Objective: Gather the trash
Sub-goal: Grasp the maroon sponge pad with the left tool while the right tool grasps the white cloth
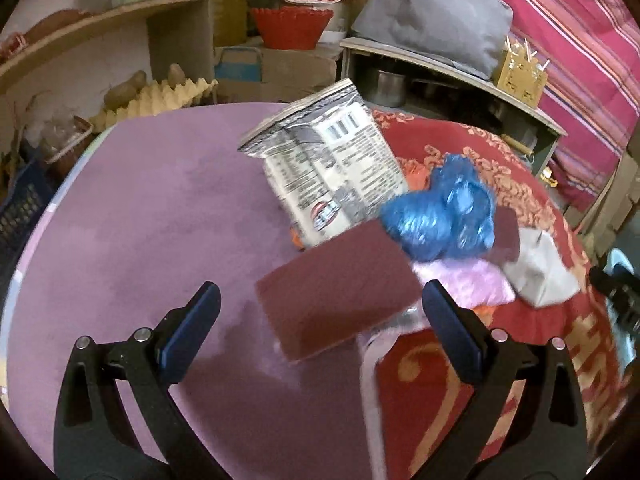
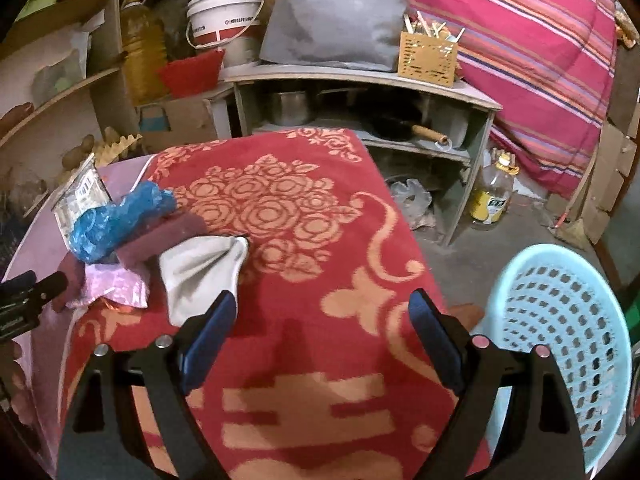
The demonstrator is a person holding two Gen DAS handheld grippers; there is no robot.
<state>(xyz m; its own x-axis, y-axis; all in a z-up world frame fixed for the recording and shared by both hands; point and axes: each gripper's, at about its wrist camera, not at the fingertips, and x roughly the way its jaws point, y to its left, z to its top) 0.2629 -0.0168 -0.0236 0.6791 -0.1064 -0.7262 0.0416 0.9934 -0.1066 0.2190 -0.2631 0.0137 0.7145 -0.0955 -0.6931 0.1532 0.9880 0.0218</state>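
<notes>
The left gripper (image 1: 320, 316), jaws wide and empty, faces the maroon sponge (image 1: 340, 292) lying just ahead between its fingers. The right gripper (image 2: 322, 324), also wide and empty, stands farther off, beside the basket (image 2: 560, 344)

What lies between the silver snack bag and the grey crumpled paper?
In the left wrist view, the crumpled blue plastic bag lies between the silver printed snack bag and the grey crumpled paper.

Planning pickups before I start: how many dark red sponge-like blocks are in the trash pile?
2: one maroon block between the open left gripper fingers, another under the blue plastic bag. More may be hidden.
</notes>
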